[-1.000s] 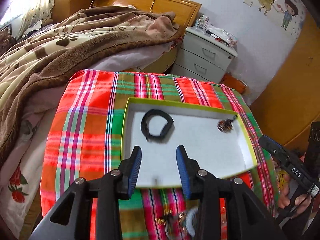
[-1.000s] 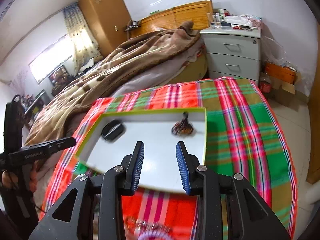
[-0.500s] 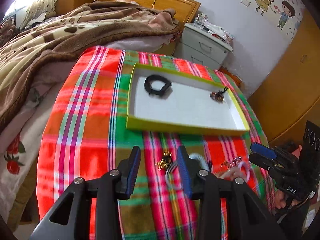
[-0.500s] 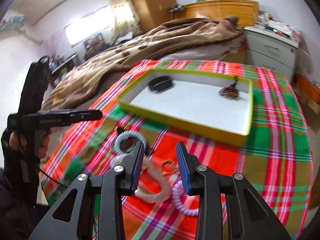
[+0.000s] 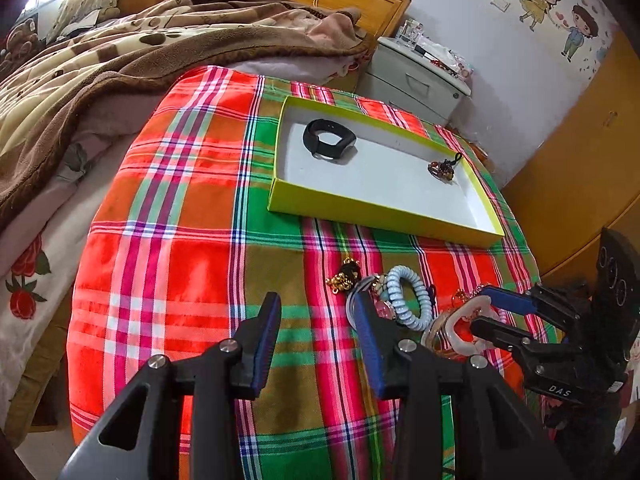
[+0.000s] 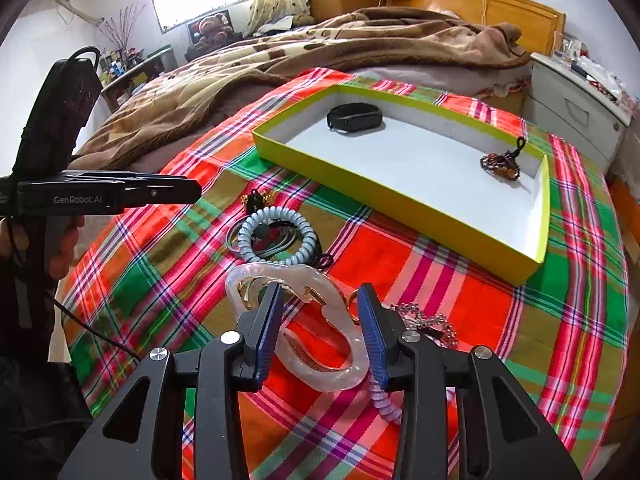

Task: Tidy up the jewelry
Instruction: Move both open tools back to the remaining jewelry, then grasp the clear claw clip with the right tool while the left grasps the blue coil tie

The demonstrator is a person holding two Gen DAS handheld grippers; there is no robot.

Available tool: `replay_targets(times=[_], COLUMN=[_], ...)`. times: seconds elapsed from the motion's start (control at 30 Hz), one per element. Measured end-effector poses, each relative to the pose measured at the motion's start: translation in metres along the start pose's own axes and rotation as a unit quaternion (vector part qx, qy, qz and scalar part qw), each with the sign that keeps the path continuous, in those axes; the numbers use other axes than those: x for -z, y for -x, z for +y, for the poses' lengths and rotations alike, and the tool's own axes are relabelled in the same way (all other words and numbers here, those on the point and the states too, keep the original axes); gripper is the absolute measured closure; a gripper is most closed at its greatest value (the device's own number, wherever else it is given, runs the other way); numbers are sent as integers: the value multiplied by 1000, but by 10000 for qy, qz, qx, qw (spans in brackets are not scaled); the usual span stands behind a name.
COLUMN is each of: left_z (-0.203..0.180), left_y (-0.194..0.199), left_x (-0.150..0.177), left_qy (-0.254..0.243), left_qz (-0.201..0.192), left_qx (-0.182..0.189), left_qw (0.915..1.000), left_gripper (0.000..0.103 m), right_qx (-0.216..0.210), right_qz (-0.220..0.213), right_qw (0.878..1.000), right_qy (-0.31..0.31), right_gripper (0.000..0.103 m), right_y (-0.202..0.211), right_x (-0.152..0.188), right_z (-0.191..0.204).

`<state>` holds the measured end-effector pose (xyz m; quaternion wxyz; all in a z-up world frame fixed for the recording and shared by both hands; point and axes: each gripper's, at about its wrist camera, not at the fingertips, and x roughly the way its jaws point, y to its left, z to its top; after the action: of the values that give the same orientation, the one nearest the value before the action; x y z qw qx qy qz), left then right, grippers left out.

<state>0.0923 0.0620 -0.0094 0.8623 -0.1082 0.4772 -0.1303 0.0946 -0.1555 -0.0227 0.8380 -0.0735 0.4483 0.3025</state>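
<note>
A yellow-green tray [image 5: 384,220] [image 6: 400,204] with a white floor lies on the plaid cloth. It holds a black band [image 5: 329,143] [image 6: 354,117] and a brown beaded pendant [image 5: 442,169] [image 6: 502,162]. Loose jewelry lies in front of it: a pale blue coil bracelet [image 5: 412,296] [image 6: 276,236], a gold and black chain [image 5: 344,274], a pearly white hair claw [image 6: 320,320] [image 5: 460,324], a silver bead chain [image 6: 424,320]. My right gripper [image 6: 320,320] is open, with its fingers on either side of the claw. My left gripper [image 5: 318,340] is open and empty, left of the pile.
The plaid cloth [image 5: 180,220] covers a small round table. A bed with a brown blanket [image 5: 100,60] lies behind and left. A white nightstand [image 5: 420,76] stands behind the tray. A lilac coil [image 6: 380,396] lies under my right gripper.
Both grippers have drawn back from over the tray to the loose jewelry pile at the front. My right gripper has come down around the white hair claw.
</note>
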Motion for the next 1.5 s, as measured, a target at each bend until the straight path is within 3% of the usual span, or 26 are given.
replay_targets(times=[0.23, 0.37, 0.53, 0.73, 1.1, 1.5], left_z=[5, 9, 12, 11, -18, -53], left_y=[0, 0, -1, -1, -7, -36], left_x=[2, 3, 4, 4, -2, -14], left_qy=[57, 125, 173, 147, -197, -878], left_qz=[17, 29, 44, 45, 68, 276], left_qx=[-2, -40, -51, -17, 428, 48], left_qw=[10000, 9999, 9998, 9999, 9989, 9957], left_gripper=[63, 63, 63, 63, 63, 64], right_qx=[-35, 87, 125, -40, 260, 553], right_qz=[220, 337, 362, 98, -474, -824], right_qw=[9997, 9993, 9988, 9962, 9858, 9777], right_qy=[-109, -117, -301, -861, -1591, -1848], right_gripper=[64, 83, 90, 90, 90, 90], right_y=[-3, 0, 8, 21, 51, 69], right_x=[-2, 0, 4, 14, 40, 53], right_z=[-3, -1, 2, -5, -16, -23])
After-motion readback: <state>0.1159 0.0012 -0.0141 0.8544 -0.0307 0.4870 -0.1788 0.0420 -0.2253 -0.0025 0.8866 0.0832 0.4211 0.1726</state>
